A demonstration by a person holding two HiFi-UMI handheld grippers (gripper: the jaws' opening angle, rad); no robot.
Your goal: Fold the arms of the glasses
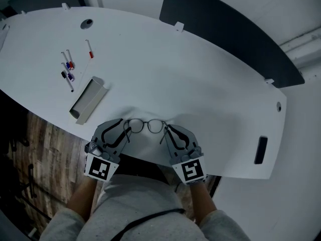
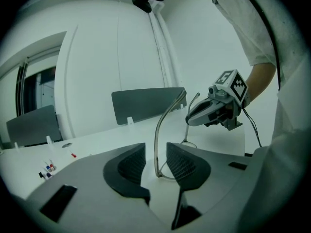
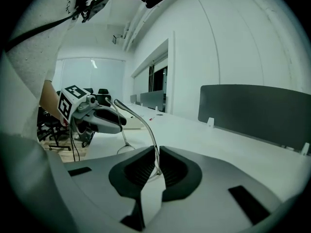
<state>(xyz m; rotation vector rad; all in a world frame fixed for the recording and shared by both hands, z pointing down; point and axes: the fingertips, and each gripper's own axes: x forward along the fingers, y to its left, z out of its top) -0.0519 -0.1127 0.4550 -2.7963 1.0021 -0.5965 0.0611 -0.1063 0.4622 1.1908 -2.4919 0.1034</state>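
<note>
Pinching one arm of the glasses [image 1: 145,126] in my right gripper [image 3: 156,163], with my left gripper [image 2: 155,161] open around the other arm, I risk bending it by pulling sideways.

On the white worktop [image 1: 200,84] the glasses [image 1: 145,126] are at 6 o'clock, close to its near edge, lenses side by side. The left claw [image 1: 127,130] meets their 9 o'clock end and the right claw [image 1: 166,131] their 3 o'clock end. A grey tray [image 1: 88,100] sits at 9 o'clock, loose pens [image 1: 68,70] at 10, a dark panel [image 1: 225,31] at 1
</note>
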